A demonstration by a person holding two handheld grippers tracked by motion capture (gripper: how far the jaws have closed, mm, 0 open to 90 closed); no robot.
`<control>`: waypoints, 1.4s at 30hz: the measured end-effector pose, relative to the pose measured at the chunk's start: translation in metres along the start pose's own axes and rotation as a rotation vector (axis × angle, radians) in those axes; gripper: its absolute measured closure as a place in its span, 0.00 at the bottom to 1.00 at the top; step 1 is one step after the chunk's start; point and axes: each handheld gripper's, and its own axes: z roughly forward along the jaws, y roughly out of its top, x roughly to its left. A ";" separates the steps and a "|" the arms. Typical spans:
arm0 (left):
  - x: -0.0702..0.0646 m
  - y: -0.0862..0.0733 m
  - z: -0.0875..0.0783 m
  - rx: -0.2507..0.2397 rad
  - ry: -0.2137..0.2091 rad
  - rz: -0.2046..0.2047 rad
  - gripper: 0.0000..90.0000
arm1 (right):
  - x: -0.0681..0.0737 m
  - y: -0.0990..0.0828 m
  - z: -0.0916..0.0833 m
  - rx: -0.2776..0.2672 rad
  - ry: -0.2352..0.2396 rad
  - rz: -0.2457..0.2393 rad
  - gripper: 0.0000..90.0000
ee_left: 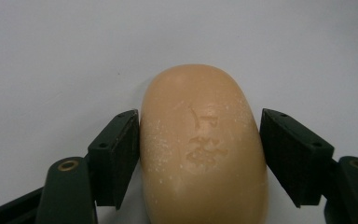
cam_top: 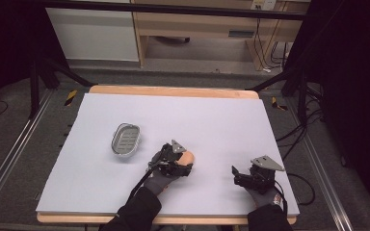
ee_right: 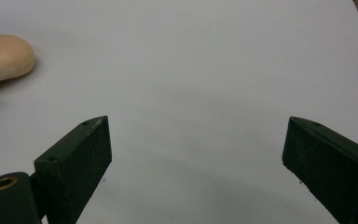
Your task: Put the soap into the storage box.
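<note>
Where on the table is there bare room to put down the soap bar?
The far half of the table, behind the soap dish, is bare. So is the strip between the left gripper and the right gripper, and the near left corner. It is tight only around the soap bar and the dish.

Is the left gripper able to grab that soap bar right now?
Probably yes: the left gripper already has its jaws either side of the soap bar, one touching, the other nearly, with nothing between.

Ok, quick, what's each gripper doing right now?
Left gripper: fingers around the soap bar, one touching, a slight gap at the other; grip uncertain.
Right gripper: open, holding nothing.
</note>
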 end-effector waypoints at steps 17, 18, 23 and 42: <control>-0.004 0.003 0.008 0.027 0.025 0.009 0.33 | -0.001 -0.001 0.001 0.004 0.002 0.000 0.09; -0.004 0.003 0.008 0.027 0.026 0.008 0.33 | 0.000 -0.001 0.001 0.005 0.003 0.003 0.09; -0.004 0.004 0.009 0.034 0.035 0.008 0.34 | -0.001 0.000 0.000 0.002 0.001 0.007 0.09; -0.002 0.008 -0.004 0.009 0.023 0.015 0.35 | -0.001 -0.001 0.000 0.003 0.004 0.007 0.09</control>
